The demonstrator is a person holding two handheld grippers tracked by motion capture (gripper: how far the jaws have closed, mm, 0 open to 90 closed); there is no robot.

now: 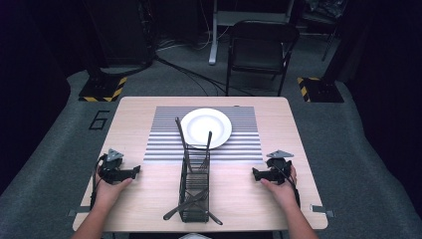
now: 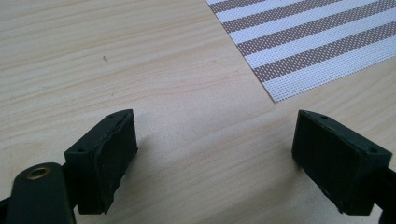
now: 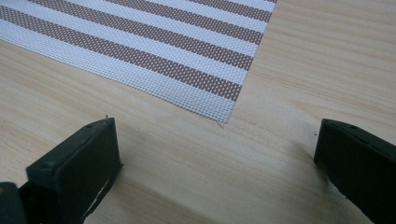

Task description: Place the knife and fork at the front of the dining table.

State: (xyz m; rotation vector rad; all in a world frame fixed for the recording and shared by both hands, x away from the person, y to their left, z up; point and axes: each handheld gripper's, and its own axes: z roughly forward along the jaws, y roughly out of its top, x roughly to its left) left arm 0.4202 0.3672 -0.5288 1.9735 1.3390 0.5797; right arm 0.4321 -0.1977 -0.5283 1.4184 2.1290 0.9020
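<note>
Work not yet begun: we rest our left gripper [image 1: 133, 172] at nine o'clock and right gripper [image 1: 255, 173] at three, jaws wide and empty, flanking the black wire rack [image 1: 194, 186]; the round white plate [image 1: 206, 127] lies untouched at twelve on the striped woven placemat [image 1: 164, 142].

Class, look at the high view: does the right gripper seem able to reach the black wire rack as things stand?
Probably yes. The right gripper rests open on the table, aimed toward the wire rack, with bare wood between them.
</note>
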